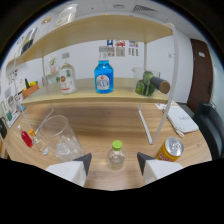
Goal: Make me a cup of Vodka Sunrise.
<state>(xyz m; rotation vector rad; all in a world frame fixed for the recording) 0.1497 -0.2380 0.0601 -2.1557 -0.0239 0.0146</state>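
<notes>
Gripper [114, 167] fingers stand wide apart, touching nothing. A small green-capped bottle [116, 155] stands upright on the wooden table [100, 120] between the fingertips, gaps either side. Clear glass [60, 137] at ten o'clock; orange can [171, 149] at three o'clock; blue bottle [104, 76] on the shelf [90, 95] at twelve.

The place looked like an office or lab room fitted out as a small drinks station. A wooden table [100, 122] carried a light wooden shelf [90, 96] on thin white legs, stocked with a blue bottle [103, 76], a clear bottle with a green label [67, 75] and a green jar [145, 84]. Printed sheets [121, 48] were pinned to the white wall behind, and a ceiling vent [143, 8] showed above. A dark office chair [210, 122] stood beside the table, near a brown door [200, 70].
</notes>
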